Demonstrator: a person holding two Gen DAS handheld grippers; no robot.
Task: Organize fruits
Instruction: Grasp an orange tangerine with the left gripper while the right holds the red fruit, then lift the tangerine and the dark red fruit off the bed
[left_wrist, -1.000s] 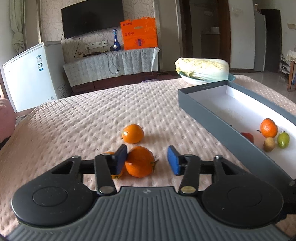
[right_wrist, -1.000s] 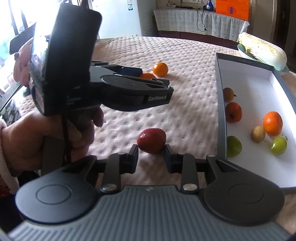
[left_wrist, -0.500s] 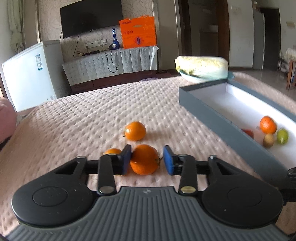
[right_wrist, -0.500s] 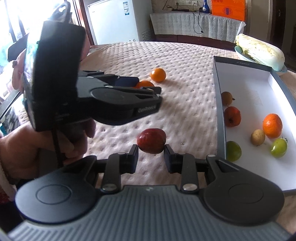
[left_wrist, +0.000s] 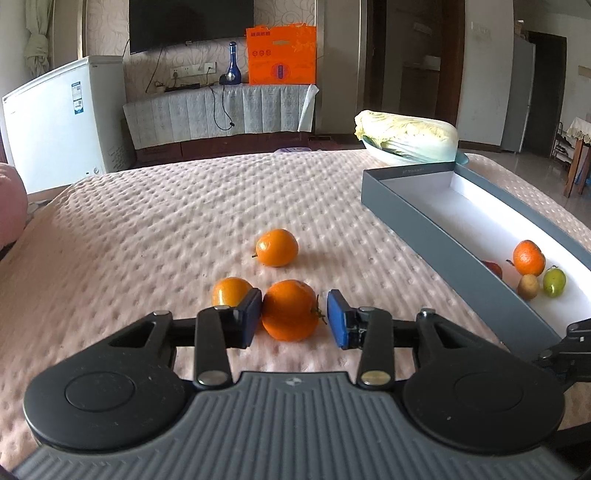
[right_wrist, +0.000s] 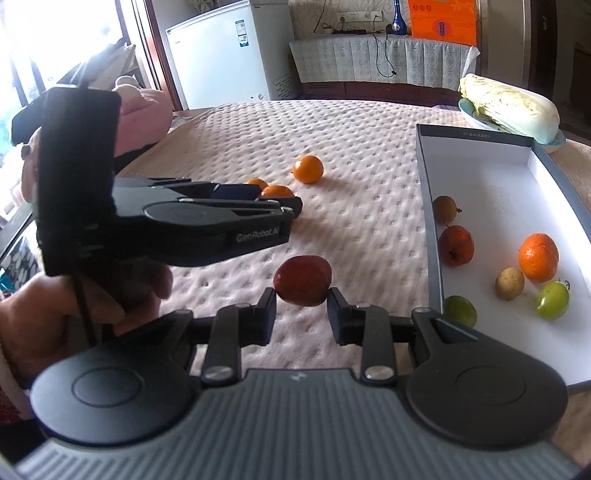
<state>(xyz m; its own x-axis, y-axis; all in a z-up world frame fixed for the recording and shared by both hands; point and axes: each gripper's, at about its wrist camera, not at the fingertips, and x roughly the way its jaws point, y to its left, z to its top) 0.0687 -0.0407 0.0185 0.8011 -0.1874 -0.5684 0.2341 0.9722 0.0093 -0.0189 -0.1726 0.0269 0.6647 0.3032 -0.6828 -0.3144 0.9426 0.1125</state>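
Three oranges lie on the pink dimpled cloth. The nearest orange (left_wrist: 290, 310) sits between the blue pads of my left gripper (left_wrist: 294, 319), whose jaws are opening. The left pad touches it and the right pad stands a little off. A second orange (left_wrist: 231, 291) lies just left of that finger, and a third orange (left_wrist: 277, 247) is farther out. My right gripper (right_wrist: 302, 314) is shut on a dark red fruit (right_wrist: 303, 280), just left of the grey box (right_wrist: 428, 206). The box has a white floor and holds several small fruits, among them a mandarin (right_wrist: 538, 257).
A cabbage (left_wrist: 406, 136) in a bowl lies beyond the box's far end. A hand (right_wrist: 55, 325) holds the left gripper's body (right_wrist: 199, 221) at the left of the right wrist view. A white freezer (left_wrist: 55, 125) and a cabinet stand past the table.
The left jaws have come in a little around the nearest orange. The right gripper still holds the red fruit in the same spot.
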